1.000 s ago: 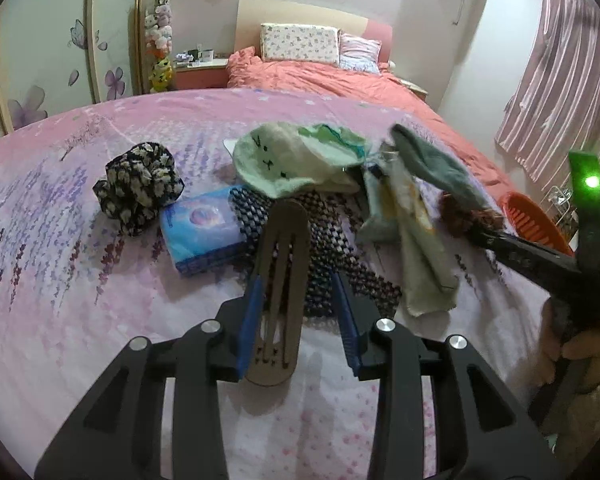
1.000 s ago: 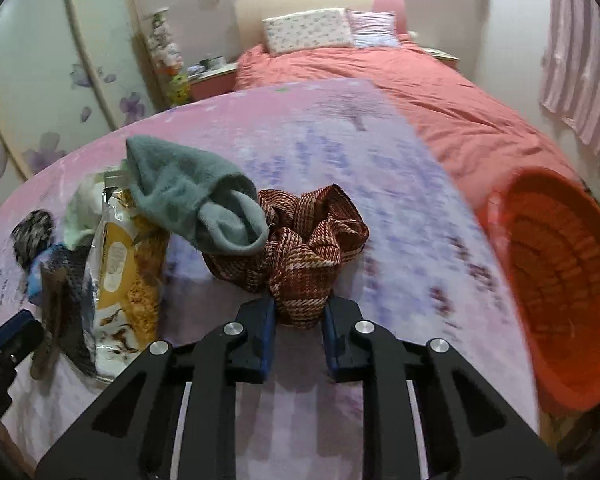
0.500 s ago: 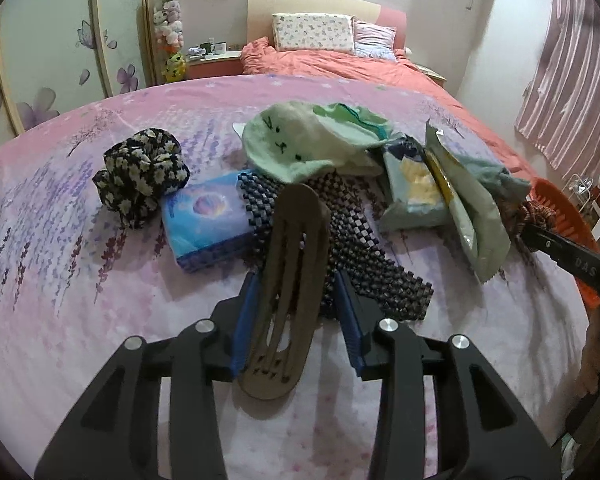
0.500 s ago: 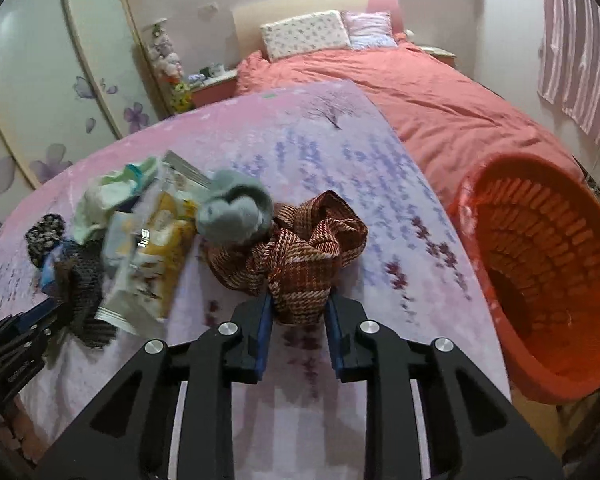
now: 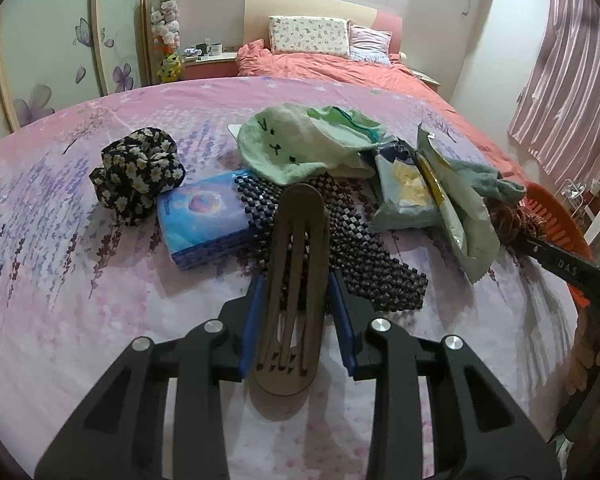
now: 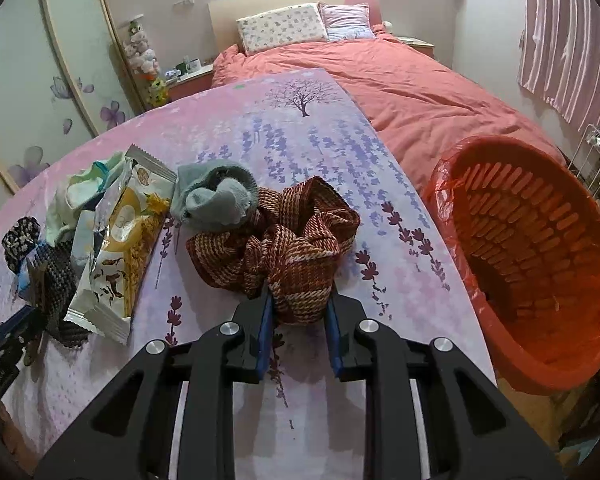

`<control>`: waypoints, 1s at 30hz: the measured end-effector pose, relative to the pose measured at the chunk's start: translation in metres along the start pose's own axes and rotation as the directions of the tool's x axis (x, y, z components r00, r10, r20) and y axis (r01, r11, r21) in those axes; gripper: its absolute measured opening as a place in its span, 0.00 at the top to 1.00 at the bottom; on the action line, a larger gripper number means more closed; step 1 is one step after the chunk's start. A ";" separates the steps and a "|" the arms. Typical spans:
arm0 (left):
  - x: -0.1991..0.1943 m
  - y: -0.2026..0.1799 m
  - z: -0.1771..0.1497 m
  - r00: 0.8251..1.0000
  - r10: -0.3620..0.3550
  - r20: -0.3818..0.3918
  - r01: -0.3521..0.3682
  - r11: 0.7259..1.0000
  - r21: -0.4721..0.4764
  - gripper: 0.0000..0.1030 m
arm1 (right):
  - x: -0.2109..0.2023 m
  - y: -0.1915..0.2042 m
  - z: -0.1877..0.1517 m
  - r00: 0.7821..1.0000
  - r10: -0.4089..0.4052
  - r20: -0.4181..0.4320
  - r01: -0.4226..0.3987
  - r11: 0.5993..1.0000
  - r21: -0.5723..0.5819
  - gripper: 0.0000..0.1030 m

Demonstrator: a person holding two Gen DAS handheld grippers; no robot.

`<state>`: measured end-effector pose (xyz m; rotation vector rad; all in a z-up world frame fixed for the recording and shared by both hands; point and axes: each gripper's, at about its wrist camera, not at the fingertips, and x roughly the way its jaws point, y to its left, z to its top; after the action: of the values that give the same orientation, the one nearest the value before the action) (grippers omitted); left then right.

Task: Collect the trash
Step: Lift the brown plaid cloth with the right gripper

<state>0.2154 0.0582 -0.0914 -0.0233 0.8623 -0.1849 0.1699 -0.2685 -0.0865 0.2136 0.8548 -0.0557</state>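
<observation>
- Scene: pink, lavender-printed bedspread (image 6: 300, 128) strewn with mixed items; orange basket (image 6: 540, 248) with a red liner stands off the bed's right edge, mouth open toward the right wrist camera.
- Right gripper (image 6: 298, 320): jaws narrowly set, both blue pads pressed into a fold of the red plaid scarf (image 6: 276, 240). Held firmly; the rest of the scarf lies bunched on the spread just ahead.
- Left gripper (image 5: 298, 320): jaws closing, a brown slotted hair clip (image 5: 296, 280) standing upright between them. The left pad is against the clip; whether the right pad touches yet, I cannot tell.
- Trash proper, as I judge it: the yellow-and-white snack wrapper (image 6: 120, 248) and a second pale snack bag (image 5: 404, 196) beside it, both lying flat left of the scarf, ungripped. A grey-green sock (image 6: 216, 196) rests against the scarf's far side, touching the wrapper's top corner.
- Other clutter, left view: floral scrunchie (image 5: 138, 174), blue tissue pack (image 5: 204, 216), dark beaded mat (image 5: 340, 248), mint cloth with a face (image 5: 296, 148).
- Step in hand (judgement): both grippers carry non-trash items, seemingly clearing them off the wrappers. No wrapper collected yet; task is early.
- Next move calls for: setting scarf and clip aside, then a flat, low pinch on a wrapper edge and a carry right to the basket. Risk: the crinkly film slipping, or the sock dragging along.
</observation>
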 end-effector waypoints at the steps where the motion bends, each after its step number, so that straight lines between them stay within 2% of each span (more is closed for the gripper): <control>1: 0.000 -0.001 0.001 1.000 0.005 0.001 -0.005 1.000 0.005 0.68 | 0.000 -0.001 0.000 1.000 0.001 0.000 -0.001 1.000 0.001 0.77; 6: 0.005 -0.014 0.003 0.998 0.066 -0.015 -0.065 0.996 0.052 0.70 | 0.000 -0.002 0.000 1.000 0.006 0.002 -0.006 1.000 0.004 0.78; 19: -0.031 -0.019 0.003 0.997 0.042 0.063 -0.047 0.996 0.081 0.74 | -0.025 -0.006 -0.010 0.997 0.056 0.049 -0.056 0.998 -0.005 0.81; 25: -0.013 -0.009 -0.002 0.999 0.038 -0.003 -0.038 0.999 0.027 0.73 | -0.015 -0.006 -0.011 0.999 0.037 0.013 -0.037 0.999 -0.025 0.81; 30: -0.007 -0.010 -0.002 0.999 0.034 -0.006 -0.034 0.999 0.015 0.68 | -0.011 -0.010 -0.011 0.998 0.056 -0.002 -0.056 0.998 -0.016 0.74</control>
<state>0.2082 0.0492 -0.0864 0.0064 0.8674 -0.1595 0.1534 -0.2763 -0.0864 0.2227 0.8497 0.0034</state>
